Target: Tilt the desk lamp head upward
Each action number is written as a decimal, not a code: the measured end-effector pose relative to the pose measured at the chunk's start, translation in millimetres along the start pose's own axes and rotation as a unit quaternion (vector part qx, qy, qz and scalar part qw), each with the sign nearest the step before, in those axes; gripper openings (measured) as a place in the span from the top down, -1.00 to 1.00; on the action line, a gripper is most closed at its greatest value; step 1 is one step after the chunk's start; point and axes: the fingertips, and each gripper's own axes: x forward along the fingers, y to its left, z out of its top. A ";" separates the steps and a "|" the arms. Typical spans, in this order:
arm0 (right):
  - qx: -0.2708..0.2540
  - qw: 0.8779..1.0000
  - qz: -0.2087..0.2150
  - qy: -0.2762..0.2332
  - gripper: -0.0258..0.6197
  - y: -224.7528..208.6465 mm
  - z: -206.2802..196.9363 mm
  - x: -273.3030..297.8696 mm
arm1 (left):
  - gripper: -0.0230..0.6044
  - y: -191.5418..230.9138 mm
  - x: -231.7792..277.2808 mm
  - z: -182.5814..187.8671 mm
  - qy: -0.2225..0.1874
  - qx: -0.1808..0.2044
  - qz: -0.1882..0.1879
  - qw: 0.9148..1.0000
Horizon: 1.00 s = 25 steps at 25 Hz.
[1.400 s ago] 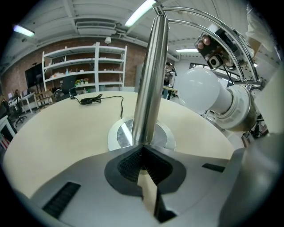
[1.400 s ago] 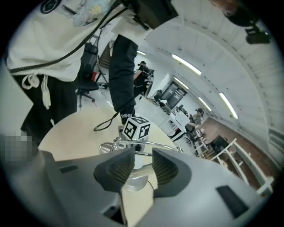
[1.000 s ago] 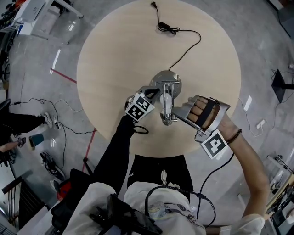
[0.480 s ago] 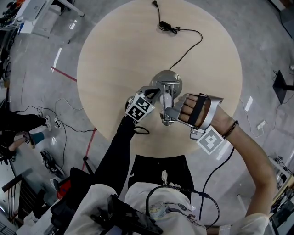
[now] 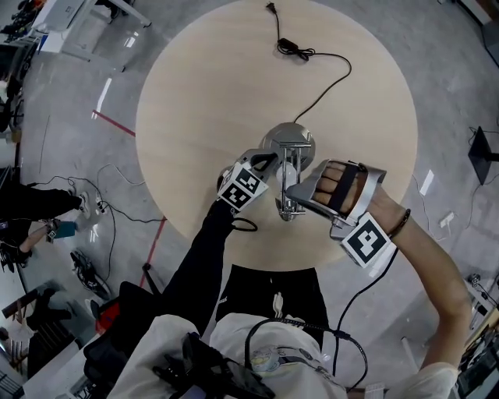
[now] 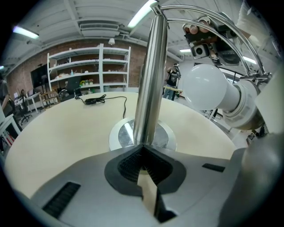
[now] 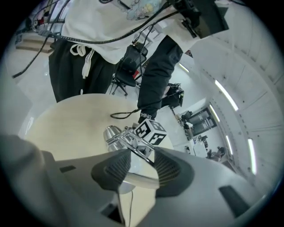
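Note:
A chrome desk lamp stands mid-table on a round base. Its upright pole is clamped between the pads of my left gripper, which is shut on it just above the base. The lamp head, with a white bulb inside a chrome wire frame, points toward me. My right gripper comes from the right. Its jaws stand wide and are closed on the head's frame. A chrome bar spans the gap between the pads.
The lamp's black cord runs over the round wooden table to its far edge, ending in a plug. Cables and red tape lie on the floor at the left. Shelving shows far behind.
The right hand and gripper shifted slightly against the lamp head, turning in and back. The left gripper has stayed clamped on the pole. The whole view has drifted a little.

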 end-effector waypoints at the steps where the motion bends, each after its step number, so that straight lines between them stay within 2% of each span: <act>1: 0.007 1.000 0.000 -0.005 0.44 -1.9 0.4 -1.5 | 0.96 -0.2 1.3 0.5 -0.001 -0.001 0.001 1.000; 7: 0.081 0.996 0.018 -0.036 0.43 -14.7 4.7 -4.6 | 0.96 7.7 -1.0 -4.4 0.008 -0.002 0.004 1.000; 11: 0.145 0.986 0.034 -0.073 0.42 -26.1 10.8 -14.2 | 0.96 8.4 -0.1 -4.2 0.011 -0.005 0.006 1.000; 16: 0.241 0.960 0.038 -0.135 0.42 -47.7 17.3 -25.4 | 0.96 10.9 1.6 -4.1 0.016 -0.005 0.005 1.000; 20: 0.296 0.939 0.037 -0.174 0.42 -60.5 17.5 -33.7 | 0.96 11.4 2.2 -3.8 0.019 -0.006 0.006 1.000; 25: 0.368 0.901 0.032 -0.229 0.42 -79.0 15.7 -45.3 | 0.96 10.9 1.7 -3.9 0.022 -0.008 0.007 1.000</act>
